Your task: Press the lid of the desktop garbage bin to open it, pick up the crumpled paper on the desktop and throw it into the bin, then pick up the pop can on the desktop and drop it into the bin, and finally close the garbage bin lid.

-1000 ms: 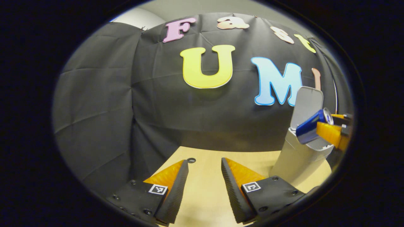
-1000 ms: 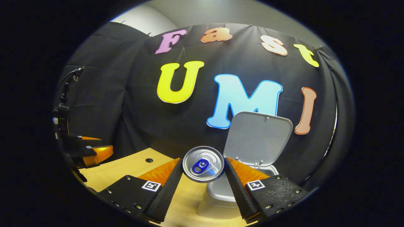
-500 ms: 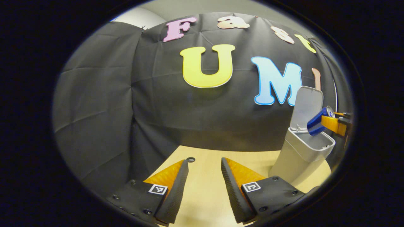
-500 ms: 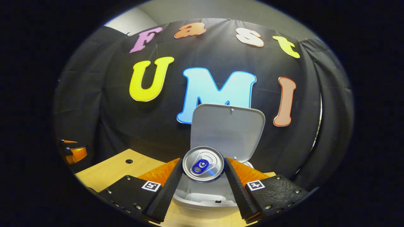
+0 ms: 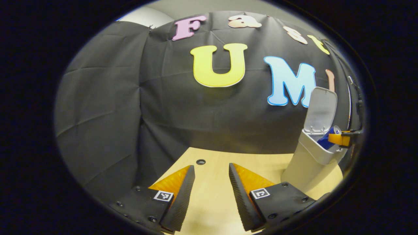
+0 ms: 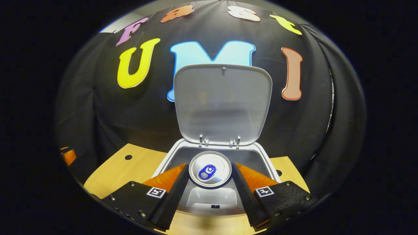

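The pop can (image 6: 210, 168) is clamped between both fingers of the right gripper (image 6: 210, 182), its top facing the camera, and sits over the open mouth of the garbage bin (image 6: 163, 164), in front of the raised lid (image 6: 223, 102). In the left gripper view the pop can (image 5: 326, 140) dips partly below the rim. To drop it cleanly, the fingers should part only while the can is centred over the opening, clear of the walls and hinges. The left gripper (image 5: 211, 192) hangs with fingers apart, holding nothing, above the wooden desktop (image 5: 212, 202), well placed to shut the lid afterwards.
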The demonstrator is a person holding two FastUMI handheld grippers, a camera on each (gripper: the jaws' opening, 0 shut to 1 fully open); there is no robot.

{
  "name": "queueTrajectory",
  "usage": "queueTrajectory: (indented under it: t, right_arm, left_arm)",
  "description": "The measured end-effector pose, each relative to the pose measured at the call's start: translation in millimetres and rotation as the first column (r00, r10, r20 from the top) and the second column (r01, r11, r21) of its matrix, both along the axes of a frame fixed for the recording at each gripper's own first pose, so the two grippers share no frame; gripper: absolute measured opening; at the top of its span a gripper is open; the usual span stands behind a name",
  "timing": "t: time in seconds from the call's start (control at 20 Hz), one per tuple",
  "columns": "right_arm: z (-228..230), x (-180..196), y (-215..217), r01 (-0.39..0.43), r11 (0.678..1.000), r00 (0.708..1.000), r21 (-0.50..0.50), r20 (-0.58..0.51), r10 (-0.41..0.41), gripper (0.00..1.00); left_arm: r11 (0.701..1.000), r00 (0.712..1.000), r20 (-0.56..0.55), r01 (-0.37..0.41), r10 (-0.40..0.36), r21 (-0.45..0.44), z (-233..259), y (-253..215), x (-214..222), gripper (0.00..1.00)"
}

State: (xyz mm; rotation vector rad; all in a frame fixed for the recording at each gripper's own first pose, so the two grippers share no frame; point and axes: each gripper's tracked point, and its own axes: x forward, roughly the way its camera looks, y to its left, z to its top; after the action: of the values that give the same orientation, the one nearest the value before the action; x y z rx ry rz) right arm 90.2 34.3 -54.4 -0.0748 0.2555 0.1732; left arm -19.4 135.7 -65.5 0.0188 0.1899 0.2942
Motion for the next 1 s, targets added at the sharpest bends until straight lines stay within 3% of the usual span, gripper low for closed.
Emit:
queueTrajectory:
  t: [0.35,1.0]
  right_arm:
    - [-30.1,12.0,-7.3,0.04,0.999,0.994,0.008,-0.106,-0.038,0.83]
    - [-34.7,23.0,-0.2,0.061,0.998,0.991,0.001,-0.12,-0.061,0.84]
  left_arm:
    - [1.0,1.0,-0.012,-0.016,0.016,-0.004,-7.1,1.7,-3.8,0.71]
    - [0.999,0.999,-0.017,-0.047,0.047,-0.02,-14.8,5.7,-14.8,0.71]
